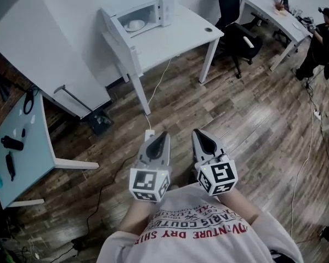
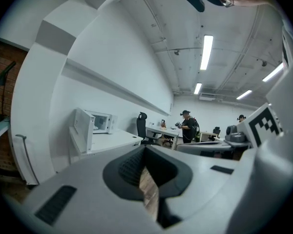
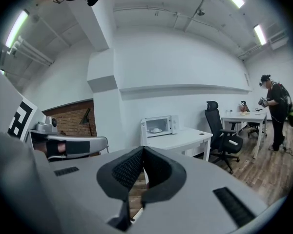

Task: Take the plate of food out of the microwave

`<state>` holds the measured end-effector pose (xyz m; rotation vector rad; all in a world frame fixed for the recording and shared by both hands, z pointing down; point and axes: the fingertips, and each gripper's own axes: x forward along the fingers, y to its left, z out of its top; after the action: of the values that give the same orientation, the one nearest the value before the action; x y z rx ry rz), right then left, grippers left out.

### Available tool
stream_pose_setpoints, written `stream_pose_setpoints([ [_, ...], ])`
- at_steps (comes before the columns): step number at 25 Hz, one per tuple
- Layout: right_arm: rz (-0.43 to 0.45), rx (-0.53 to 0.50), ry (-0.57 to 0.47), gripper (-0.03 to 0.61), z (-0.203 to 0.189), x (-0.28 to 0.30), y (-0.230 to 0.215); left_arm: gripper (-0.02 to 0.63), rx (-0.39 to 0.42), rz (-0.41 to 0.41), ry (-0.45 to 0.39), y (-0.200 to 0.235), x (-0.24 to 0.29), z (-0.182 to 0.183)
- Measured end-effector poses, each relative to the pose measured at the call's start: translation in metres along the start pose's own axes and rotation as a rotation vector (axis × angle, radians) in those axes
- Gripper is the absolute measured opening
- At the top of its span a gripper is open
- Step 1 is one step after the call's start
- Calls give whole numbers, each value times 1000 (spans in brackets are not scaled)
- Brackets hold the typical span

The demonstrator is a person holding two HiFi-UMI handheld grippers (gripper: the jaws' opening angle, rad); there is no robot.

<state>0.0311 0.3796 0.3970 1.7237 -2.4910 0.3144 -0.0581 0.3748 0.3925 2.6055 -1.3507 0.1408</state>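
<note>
A white microwave stands on a white table across the room, its door swung open. A white plate of food sits inside. The right gripper view shows the microwave and plate far ahead; the left gripper view shows the microwave from its door side. Both grippers hang close to my body above the wood floor, far from the table. My left gripper is shut and empty. My right gripper is shut and empty too.
A black office chair stands right of the table. A glass desk with small dark items is at the left. A power strip and cables lie on the floor. A person stands by a far desk.
</note>
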Motion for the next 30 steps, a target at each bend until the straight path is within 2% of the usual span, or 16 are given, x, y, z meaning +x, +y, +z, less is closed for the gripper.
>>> stream_pose_setpoints([
  [3,17,4,15,12,5,23,-21,8,-8,23,20,11,26,1],
  [10,99,-7,35,12,30,94,-82,8,-32,95,8,31,113,26],
  [20,230,-76,72,12,64,179,-185,8,-84,236,-45,49,238,61],
  [25,242,-85,101,12,69,218,-225,8,-98,254,-32,61,287,68],
  [30,241,-86,108,12,75,267,-244,8,-107,260,-7,90,332,70],
])
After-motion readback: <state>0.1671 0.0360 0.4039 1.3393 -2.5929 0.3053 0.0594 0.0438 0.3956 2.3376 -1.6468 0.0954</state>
